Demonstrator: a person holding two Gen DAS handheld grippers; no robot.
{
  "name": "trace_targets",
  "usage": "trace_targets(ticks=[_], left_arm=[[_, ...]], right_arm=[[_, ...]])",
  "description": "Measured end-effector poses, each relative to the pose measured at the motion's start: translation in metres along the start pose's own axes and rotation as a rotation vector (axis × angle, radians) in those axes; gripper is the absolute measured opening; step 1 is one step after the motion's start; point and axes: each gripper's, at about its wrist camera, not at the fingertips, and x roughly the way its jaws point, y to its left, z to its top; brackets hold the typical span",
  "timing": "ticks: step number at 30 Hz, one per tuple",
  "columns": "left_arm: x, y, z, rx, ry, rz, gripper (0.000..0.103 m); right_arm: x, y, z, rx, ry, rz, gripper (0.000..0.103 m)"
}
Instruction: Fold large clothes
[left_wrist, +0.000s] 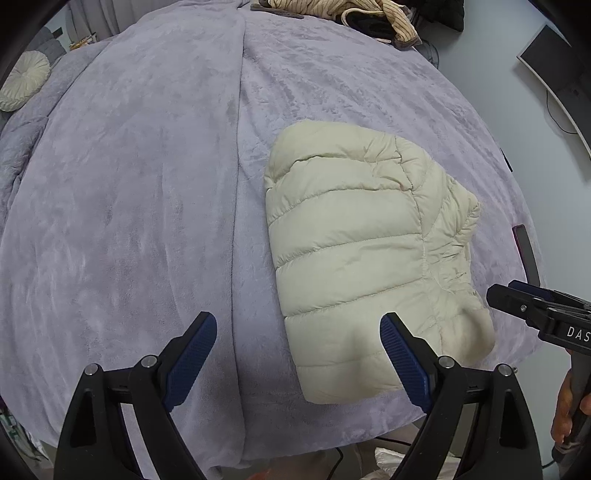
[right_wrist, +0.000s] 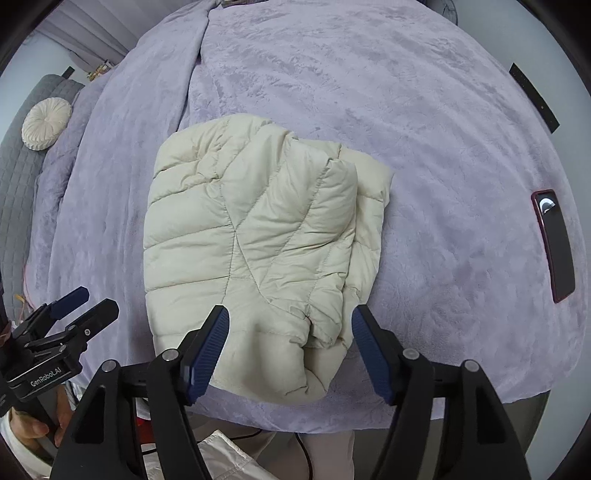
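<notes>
A cream quilted puffer jacket (left_wrist: 354, 251) lies folded into a compact bundle on the lilac blanket (left_wrist: 147, 184); it also shows in the right wrist view (right_wrist: 258, 240). My left gripper (left_wrist: 299, 354) is open and empty, held above the blanket at the jacket's near left edge. My right gripper (right_wrist: 290, 343) is open and empty, its fingers standing either side of the jacket's near end without holding it. The right gripper also shows at the right edge of the left wrist view (left_wrist: 535, 306), and the left gripper shows at the left of the right wrist view (right_wrist: 79, 310).
A phone in a red case (right_wrist: 554, 243) lies on the blanket to the jacket's right. A round cream cushion (right_wrist: 46, 123) sits at the far left. A pile of striped clothes (left_wrist: 340, 14) lies at the far edge. A monitor (left_wrist: 557, 66) stands at the right.
</notes>
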Motion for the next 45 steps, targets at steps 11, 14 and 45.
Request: trace_targets(ticks=[11,14,45], left_arm=[[-0.038,0.006,-0.008,0.030,-0.094,0.141,0.103],[-0.046,0.010,-0.009,-0.005,-0.088,0.100,0.103],[-0.090,-0.034,-0.049,-0.135,-0.127,0.223,0.103]], right_arm=[[-0.026,0.020,-0.012,0.030,-0.064,-0.049,0.089],[-0.037,0.022,-0.012,0.039,-0.114,-0.044,0.092],[-0.106,0.044,-0.046,-0.127,-0.270,-0.149,0.103]])
